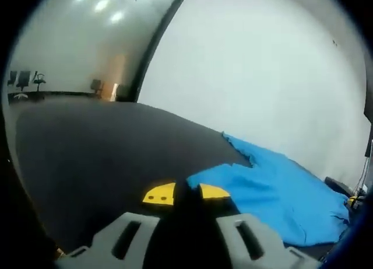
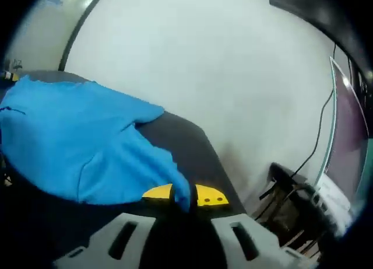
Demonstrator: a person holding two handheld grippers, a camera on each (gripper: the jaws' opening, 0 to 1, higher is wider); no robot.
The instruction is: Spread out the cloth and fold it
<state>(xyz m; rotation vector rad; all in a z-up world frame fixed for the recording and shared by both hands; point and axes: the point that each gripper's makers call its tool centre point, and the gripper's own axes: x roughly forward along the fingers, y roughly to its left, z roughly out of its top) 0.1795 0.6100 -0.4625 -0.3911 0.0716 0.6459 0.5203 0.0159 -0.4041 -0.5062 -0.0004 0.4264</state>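
L (image 1: 186, 194) & R hand-held gripper (image 2: 185, 196) low, each w/ cloth (image 2: 76, 143) corner.

From my left gripper (image 1: 186, 194), the dark tabletop (image 1: 93, 146) lies bare from nine o'clock round to twelve, so I have free passage there. The blue cloth (image 1: 280, 187) covers the surface from one to three o'clock, and its corner is pinched between my jaws. A white wall (image 1: 256, 65) closes off the far side beyond the table edge.

From my right gripper (image 2: 185, 198), the cloth (image 2: 76, 140) blocks nine to twelve o'clock. A bare strip of table (image 2: 192, 146) runs toward one o'clock. At three o'clock, off the table, a stand (image 2: 285, 193) and a hanging cable (image 2: 319, 135) crowd the way.
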